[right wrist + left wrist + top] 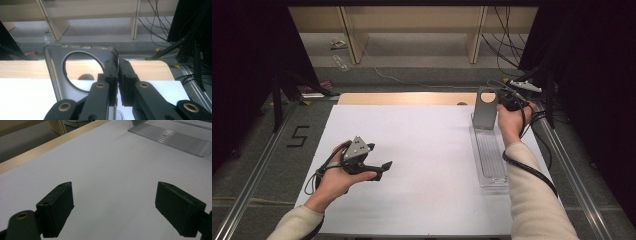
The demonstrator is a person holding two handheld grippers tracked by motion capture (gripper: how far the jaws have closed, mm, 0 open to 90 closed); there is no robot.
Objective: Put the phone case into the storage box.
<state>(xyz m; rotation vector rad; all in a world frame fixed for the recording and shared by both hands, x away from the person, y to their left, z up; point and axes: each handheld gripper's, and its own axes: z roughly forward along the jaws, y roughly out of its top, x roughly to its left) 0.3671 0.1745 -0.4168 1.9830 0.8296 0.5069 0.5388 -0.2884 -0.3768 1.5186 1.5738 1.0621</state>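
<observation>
A grey panel [484,112] with a round hole stands upright at the far end of a long clear ribbed tray [491,155] on the right of the white table. My right gripper [508,105] is shut on the panel's right edge. In the right gripper view the jaws [118,67] pinch that edge, and the panel [53,62] extends to the left. My left gripper [382,167] is held low over the near left of the table. It is open, with only bare white surface between its jaws [113,202]. The tray [175,138] lies far ahead of it.
The white sheet [422,150] covers the table and leaves a wooden strip [407,98] at the far edge. Metal rails [572,165] run along both sides. Wooden shelving [412,30] and loose cables [507,45] lie beyond the table. A "5" [298,136] is marked on the floor at left.
</observation>
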